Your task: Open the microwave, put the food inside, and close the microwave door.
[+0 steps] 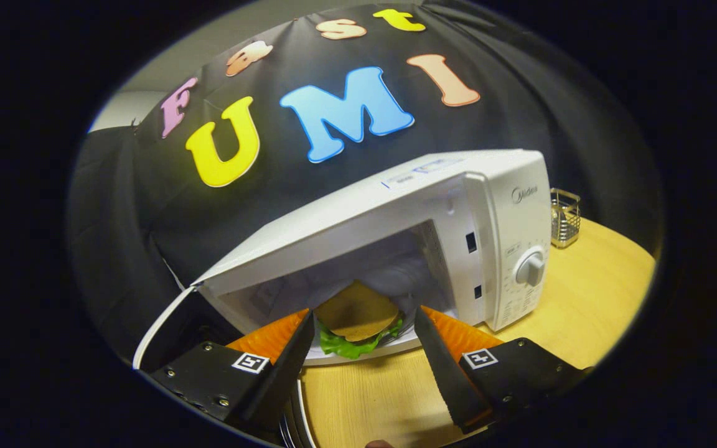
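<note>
Wooden table under a white microwave, door swung wide and half cut off. Tongs spread apart, gripping nothing; the burger sits between their tips inside the cavity, its plate mostly hidden. A wire basket stands beyond.

The single camera rides on the hand-held gripper and looks forward along its two spread fingers, close to the wooden table and tilted slightly up. It faces straight into the open white microwave, which stands very near, its door swung out to the left. Far behind hangs the booth's black cloth wall, and a small wire basket sits to the right beyond the microwave.
</note>
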Motion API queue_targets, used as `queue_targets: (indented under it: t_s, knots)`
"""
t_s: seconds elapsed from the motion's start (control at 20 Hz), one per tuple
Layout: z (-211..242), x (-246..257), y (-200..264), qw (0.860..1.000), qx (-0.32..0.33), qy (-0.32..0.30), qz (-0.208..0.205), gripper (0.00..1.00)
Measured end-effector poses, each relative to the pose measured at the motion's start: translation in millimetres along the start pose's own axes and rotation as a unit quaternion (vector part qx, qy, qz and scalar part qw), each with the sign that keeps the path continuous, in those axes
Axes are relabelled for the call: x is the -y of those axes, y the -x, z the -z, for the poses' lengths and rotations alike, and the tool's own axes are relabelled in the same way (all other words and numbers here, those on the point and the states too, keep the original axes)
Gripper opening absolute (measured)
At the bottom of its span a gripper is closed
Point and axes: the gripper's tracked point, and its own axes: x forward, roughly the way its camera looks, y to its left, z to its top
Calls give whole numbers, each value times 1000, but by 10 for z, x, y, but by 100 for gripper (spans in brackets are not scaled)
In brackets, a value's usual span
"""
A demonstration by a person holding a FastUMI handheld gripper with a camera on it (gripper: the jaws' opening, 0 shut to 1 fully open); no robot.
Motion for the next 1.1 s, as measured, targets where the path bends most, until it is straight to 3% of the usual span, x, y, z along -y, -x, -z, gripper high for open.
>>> queue_targets:
  t_s: [0.3,0.65,0.9,1.1]
  knots:
    - [-388,-251,935,996,26,55,-61,97]
    - [-352,-775,1776,979,37,127,-154,97]
    - [-167,-1300,2245,959,41,159,-231,97]
    - [28,-1822,2587,935,45,175,-306,97]
